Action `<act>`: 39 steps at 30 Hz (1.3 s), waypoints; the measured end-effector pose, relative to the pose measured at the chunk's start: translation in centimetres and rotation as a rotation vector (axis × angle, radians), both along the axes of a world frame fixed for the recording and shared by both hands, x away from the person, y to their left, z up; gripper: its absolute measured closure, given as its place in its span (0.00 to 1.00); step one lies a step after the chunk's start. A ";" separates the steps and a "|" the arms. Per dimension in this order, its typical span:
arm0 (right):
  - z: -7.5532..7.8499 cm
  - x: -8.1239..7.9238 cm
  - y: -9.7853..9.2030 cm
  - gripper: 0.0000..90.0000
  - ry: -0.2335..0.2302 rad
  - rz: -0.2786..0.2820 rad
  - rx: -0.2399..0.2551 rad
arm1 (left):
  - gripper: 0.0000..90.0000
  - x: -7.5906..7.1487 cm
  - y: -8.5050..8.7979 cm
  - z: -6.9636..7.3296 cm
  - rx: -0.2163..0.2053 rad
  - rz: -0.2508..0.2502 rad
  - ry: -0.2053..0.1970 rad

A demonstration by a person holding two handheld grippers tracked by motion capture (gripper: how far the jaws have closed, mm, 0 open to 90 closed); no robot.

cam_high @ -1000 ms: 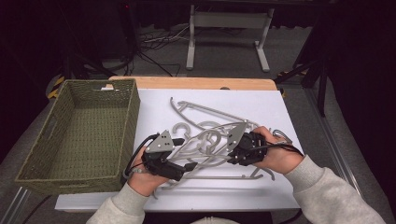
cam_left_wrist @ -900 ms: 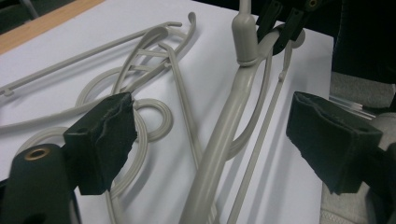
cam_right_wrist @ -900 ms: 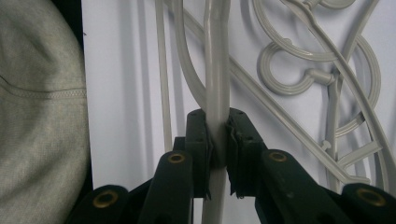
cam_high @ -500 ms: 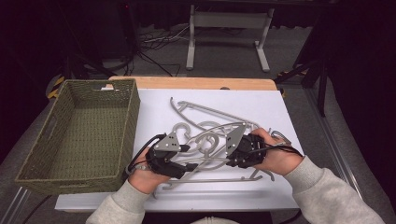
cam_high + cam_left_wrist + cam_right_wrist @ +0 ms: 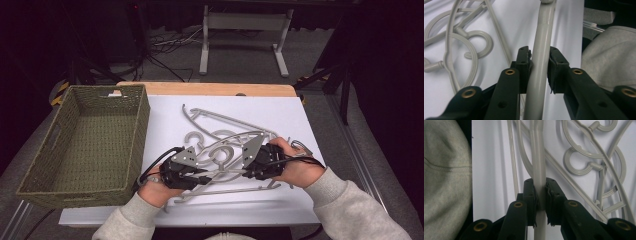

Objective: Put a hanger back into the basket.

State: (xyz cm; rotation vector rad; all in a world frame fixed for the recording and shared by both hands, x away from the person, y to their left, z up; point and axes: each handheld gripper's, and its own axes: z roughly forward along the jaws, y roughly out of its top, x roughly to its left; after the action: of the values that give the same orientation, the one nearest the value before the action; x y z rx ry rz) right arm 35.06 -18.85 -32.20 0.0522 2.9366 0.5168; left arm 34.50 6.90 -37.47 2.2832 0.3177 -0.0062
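Note:
Several grey plastic hangers [image 5: 222, 142] lie tangled on the white tabletop [image 5: 165, 120]. My left gripper [image 5: 204, 175] has just been closing and is shut on the lower bar of one hanger [image 5: 225, 173], which runs up between its pads [image 5: 524, 62] in the left gripper view. My right gripper [image 5: 246, 172] faces it from the right and is shut on the same bar. In the right gripper view that bar [image 5: 538, 157] is pinched between both pads [image 5: 530, 192]. A grey sleeve shows beside each gripper.
A green woven basket [image 5: 141, 130] stands on the left part of the table with nothing in it. Other hangers' hooks [image 5: 477, 45] curl just beyond the held bar. Behind the table are a metal stand [image 5: 240, 30] and cables on the floor.
My left gripper has shifted a little right toward the hanger's bar and its jaws have closed on it. The right gripper kept still, holding the bar.

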 end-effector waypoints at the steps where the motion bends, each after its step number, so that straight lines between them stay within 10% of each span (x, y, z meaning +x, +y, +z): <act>1: 0.0 0.0 -0.1 0.88 -0.002 0.008 0.003 | 0.85 0.0 0.0 0.0 -0.007 -0.010 0.002; 11: 0.3 0.4 -1.0 0.81 0.032 0.001 0.072 | 0.88 -0.9 -0.2 0.9 0.003 -0.037 -0.022; 28: 2.7 -0.4 -8.6 0.10 0.020 -0.223 0.659 | 0.88 -0.6 0.8 4.5 -0.005 0.068 -0.055; 39: 1.8 -1.4 -12.9 0.01 -0.037 -0.303 0.891 | 0.88 -0.2 2.0 7.8 -0.044 0.129 -0.081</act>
State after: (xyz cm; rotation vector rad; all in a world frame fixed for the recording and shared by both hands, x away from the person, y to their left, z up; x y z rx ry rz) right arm 33.65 -31.77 -30.44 0.5590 2.3465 1.6603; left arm 34.30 8.89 -29.69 2.2087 0.4178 0.1439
